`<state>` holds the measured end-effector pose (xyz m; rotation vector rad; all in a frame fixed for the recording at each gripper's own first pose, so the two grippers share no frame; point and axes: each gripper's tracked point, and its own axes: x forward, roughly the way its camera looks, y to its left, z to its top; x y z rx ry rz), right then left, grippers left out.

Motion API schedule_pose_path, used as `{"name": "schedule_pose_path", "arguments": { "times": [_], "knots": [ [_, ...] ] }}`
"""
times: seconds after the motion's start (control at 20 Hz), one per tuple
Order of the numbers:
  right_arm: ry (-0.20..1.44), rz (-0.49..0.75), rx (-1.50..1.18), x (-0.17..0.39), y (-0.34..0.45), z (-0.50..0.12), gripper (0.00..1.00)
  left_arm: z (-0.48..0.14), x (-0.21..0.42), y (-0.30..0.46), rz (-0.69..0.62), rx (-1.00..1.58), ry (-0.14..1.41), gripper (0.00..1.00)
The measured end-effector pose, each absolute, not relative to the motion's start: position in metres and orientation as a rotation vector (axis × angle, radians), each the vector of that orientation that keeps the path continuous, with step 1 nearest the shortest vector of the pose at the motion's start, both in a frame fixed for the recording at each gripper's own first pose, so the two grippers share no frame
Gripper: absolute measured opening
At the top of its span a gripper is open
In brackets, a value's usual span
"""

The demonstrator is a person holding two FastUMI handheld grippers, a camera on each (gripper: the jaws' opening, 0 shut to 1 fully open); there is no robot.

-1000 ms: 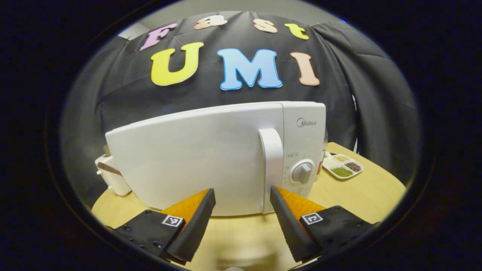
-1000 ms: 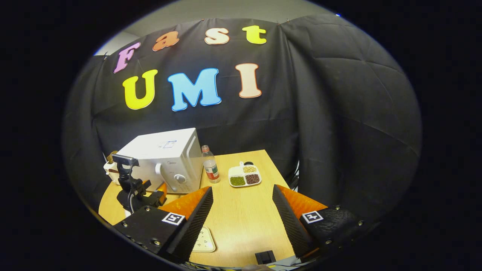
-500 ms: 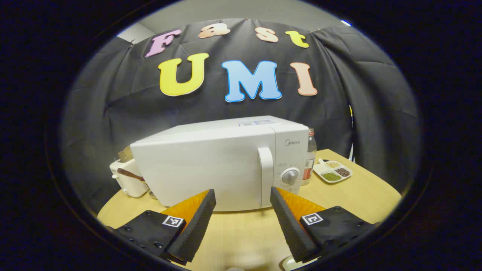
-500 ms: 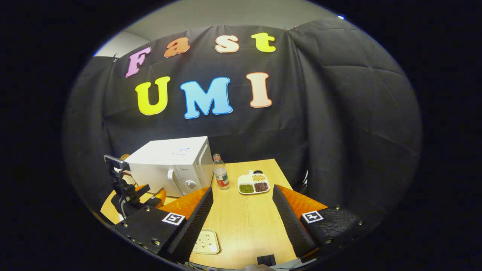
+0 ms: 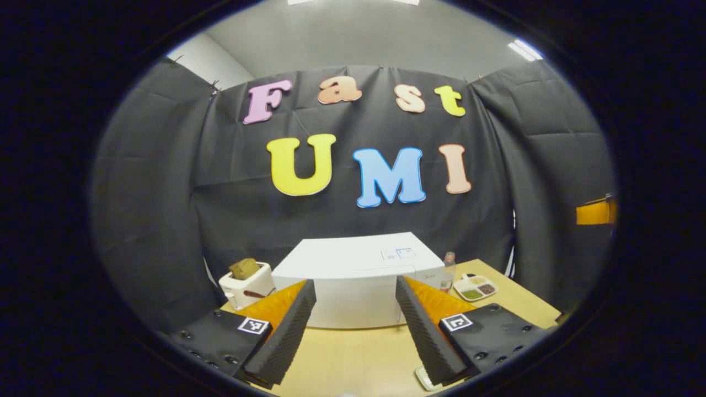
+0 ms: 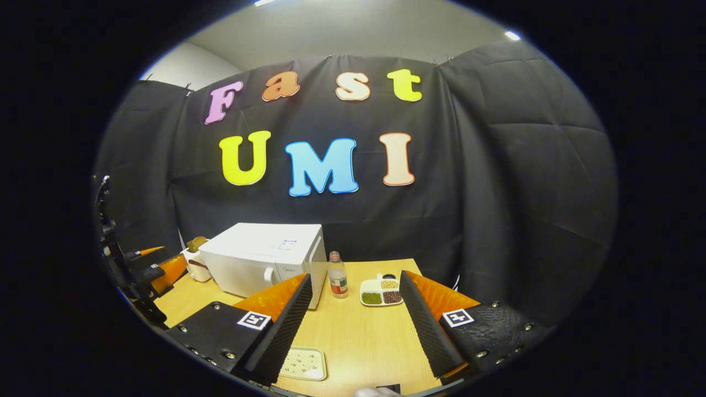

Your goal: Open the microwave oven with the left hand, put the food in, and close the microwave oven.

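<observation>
Presently, microwave oven [image 5: 358, 281]: it is seen standing at the back of the desk [image 6: 358, 336], door shut, well apart from both tongs.
Food: a small plate [image 6: 300, 363] is seen near the front edge of the desk, beside the right tongs; whether it is the food cannot be told. A divided dish of grains [image 6: 380, 292] lies to the right of the oven, past a bottle [image 6: 337, 275].
Left tongs [image 5: 353, 325]: released, nothing held between the fingers; they are raised and pointed toward the oven from a distance.
Right tongs [image 6: 353, 322]: released and empty, held above the front of the desk.
Other items: a toaster [image 5: 246, 284] is seen just left of the oven.
Step in hand: judged from the shut door and both empty tongs, either nothing has been started or the task is already finished; the two cannot be told apart.
Next move: if opening is due, the left tongs would need to be brought down to the door handle, closed on it, and pulled outward along the hinge arc.
</observation>
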<state>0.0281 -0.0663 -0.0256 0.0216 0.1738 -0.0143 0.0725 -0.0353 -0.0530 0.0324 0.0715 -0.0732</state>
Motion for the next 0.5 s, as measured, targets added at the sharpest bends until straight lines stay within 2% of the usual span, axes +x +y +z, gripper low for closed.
{"name": "schedule_pose_path", "arguments": {
  "times": [0.15,0.25,0.45,0.5],
  "knots": [
    [0.119,-0.036,-0.01,0.021,-0.064,-0.009,0.97,-0.019,0.05,-0.023,-0.094,0.016,0.04,1.0],
    [0.092,-0.038,-0.021,0.018,-0.059,0.001,0.97,-0.002,0.039,-0.013,-0.087,0.012,0.02,0.95],
    [0.069,-0.028,-0.023,0.013,-0.049,0.01,0.97,0.015,0.026,-0.002,-0.101,-0.001,-0.016,1.0],
    [0.054,-0.034,-0.023,0.012,-0.048,0.014,0.93,0.017,0.022,0.005,-0.089,0.01,-0.015,1.0]
  ]
}}
